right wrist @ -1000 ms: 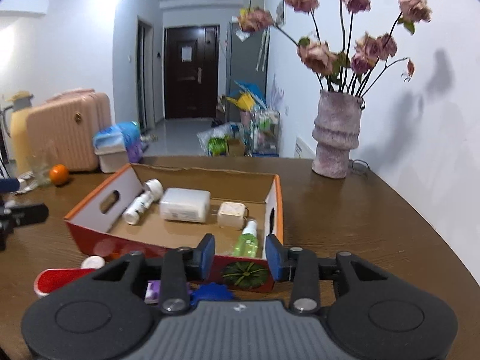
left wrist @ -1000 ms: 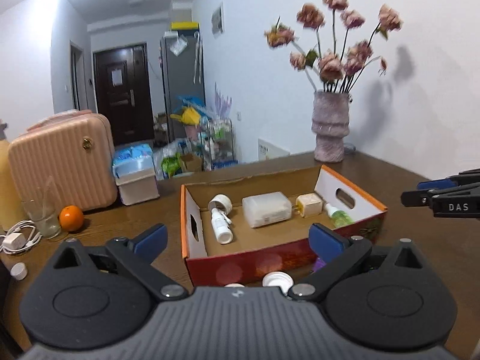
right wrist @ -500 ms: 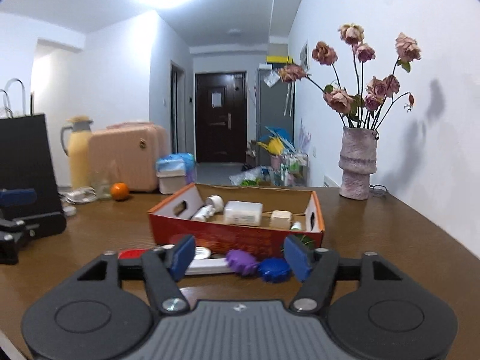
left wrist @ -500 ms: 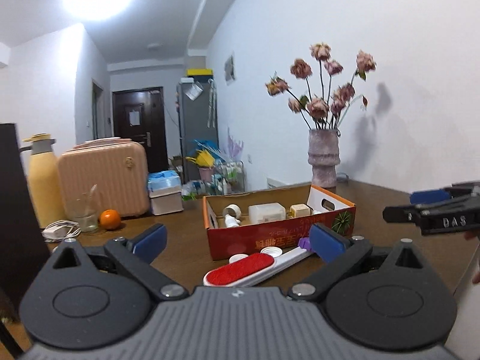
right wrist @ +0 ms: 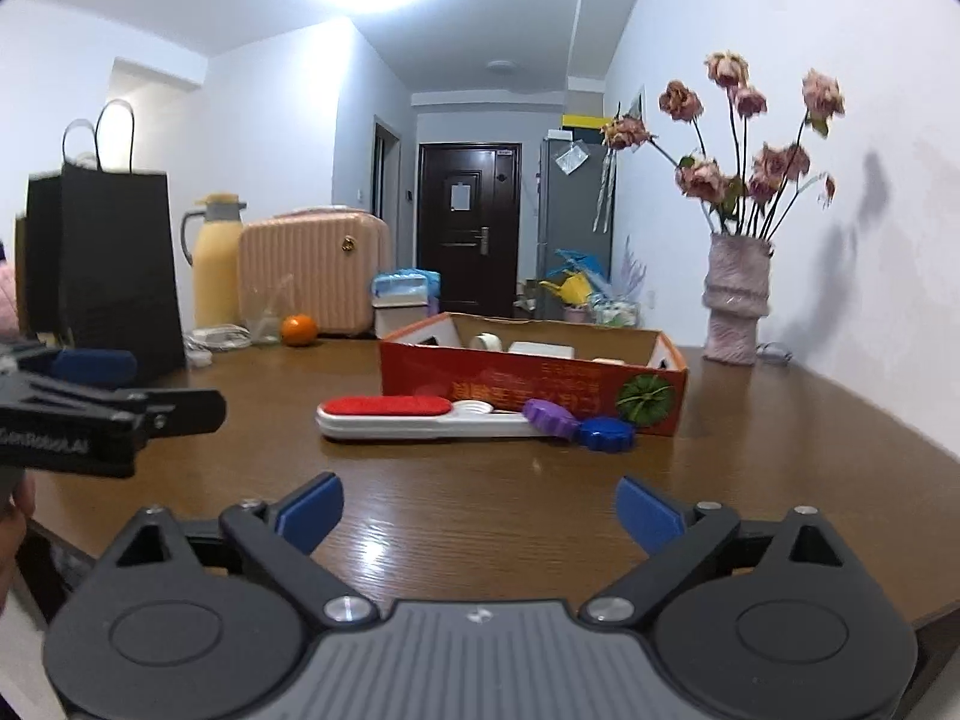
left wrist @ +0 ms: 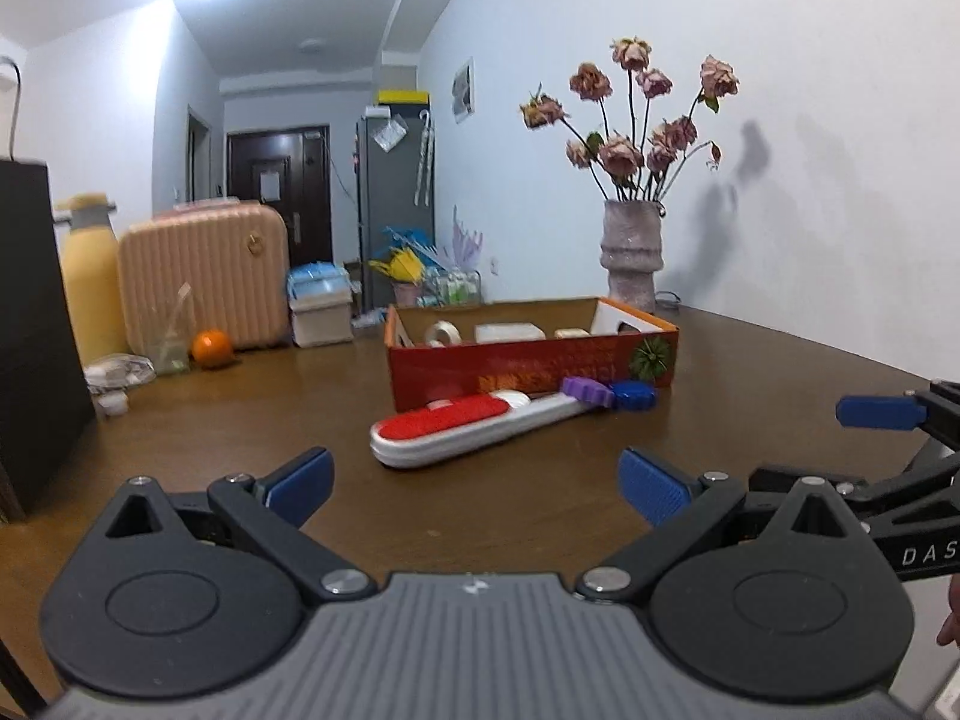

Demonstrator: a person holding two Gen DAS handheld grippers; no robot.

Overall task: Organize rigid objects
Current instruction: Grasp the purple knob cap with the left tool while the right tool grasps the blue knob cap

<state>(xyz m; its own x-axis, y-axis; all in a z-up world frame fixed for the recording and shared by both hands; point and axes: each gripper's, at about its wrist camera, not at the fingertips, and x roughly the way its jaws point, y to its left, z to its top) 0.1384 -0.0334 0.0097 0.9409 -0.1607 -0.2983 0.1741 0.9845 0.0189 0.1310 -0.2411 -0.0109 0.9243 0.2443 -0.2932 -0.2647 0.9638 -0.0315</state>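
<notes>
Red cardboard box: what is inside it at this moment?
Above the red cardboard box wall only tops show: a white round cap, a white case, a cream block. The floor and anything lower are hidden.

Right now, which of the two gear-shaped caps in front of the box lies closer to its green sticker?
The blue cap, lying just below the green sticker. The purple cap sits further left, against the white lint brush.

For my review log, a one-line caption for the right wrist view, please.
Open right claw facing a lint brush, purple cap and blue cap before the red box.
</notes>
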